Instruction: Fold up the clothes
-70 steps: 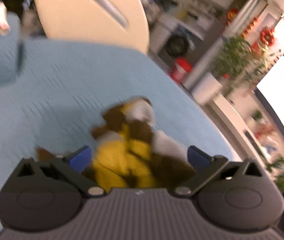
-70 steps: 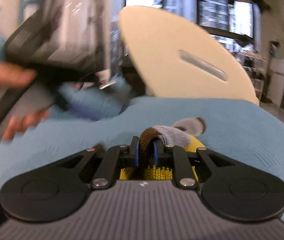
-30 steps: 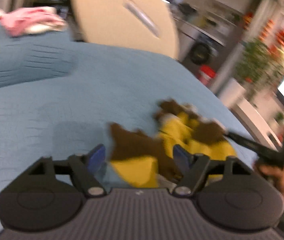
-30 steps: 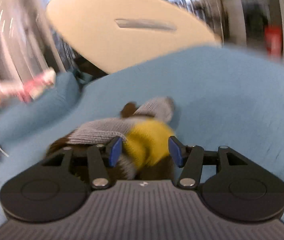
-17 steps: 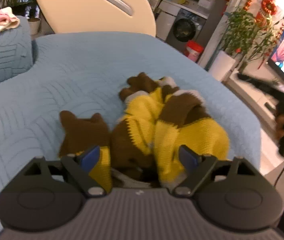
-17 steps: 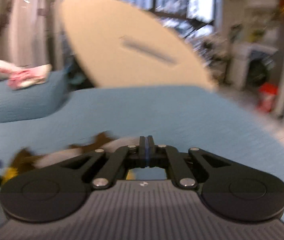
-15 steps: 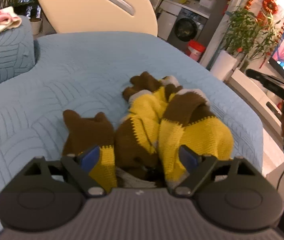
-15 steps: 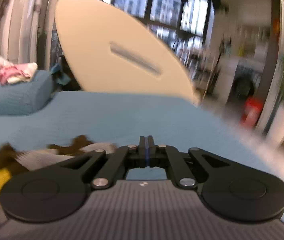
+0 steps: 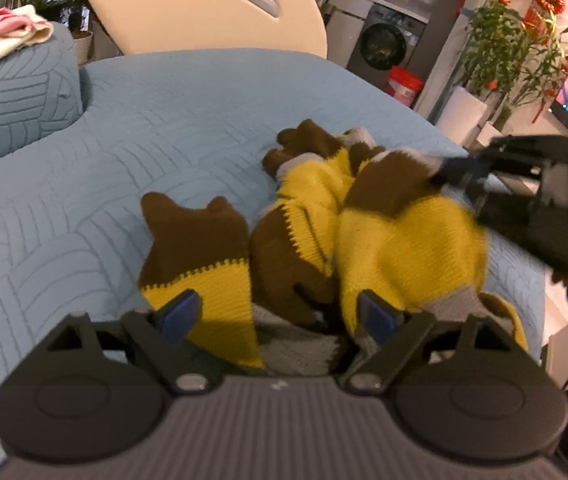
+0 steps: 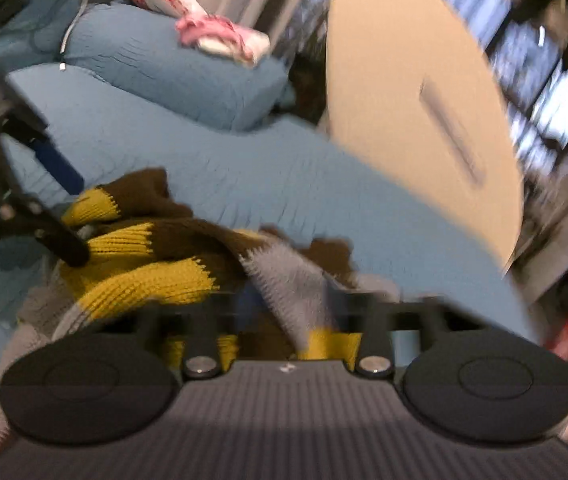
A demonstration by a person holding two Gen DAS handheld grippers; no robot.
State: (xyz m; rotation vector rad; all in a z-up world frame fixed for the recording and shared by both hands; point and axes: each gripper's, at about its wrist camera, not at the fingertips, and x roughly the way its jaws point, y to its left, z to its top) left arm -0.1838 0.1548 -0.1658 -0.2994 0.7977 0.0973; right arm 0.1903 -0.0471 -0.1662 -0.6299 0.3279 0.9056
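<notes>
Right tongs, snapped closed empty, now nose back against sweater, mid-right of frame. Left tongs gape over hem. I read this as a regrasp coming.

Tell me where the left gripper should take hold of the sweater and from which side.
Probably the yellow and brown flap at the near-left edge of the sweater: it lies flat and apart from the bunched middle. Bring the left gripper, jaws open, in from the near side.

No readable text, label or brand anywhere.
</notes>
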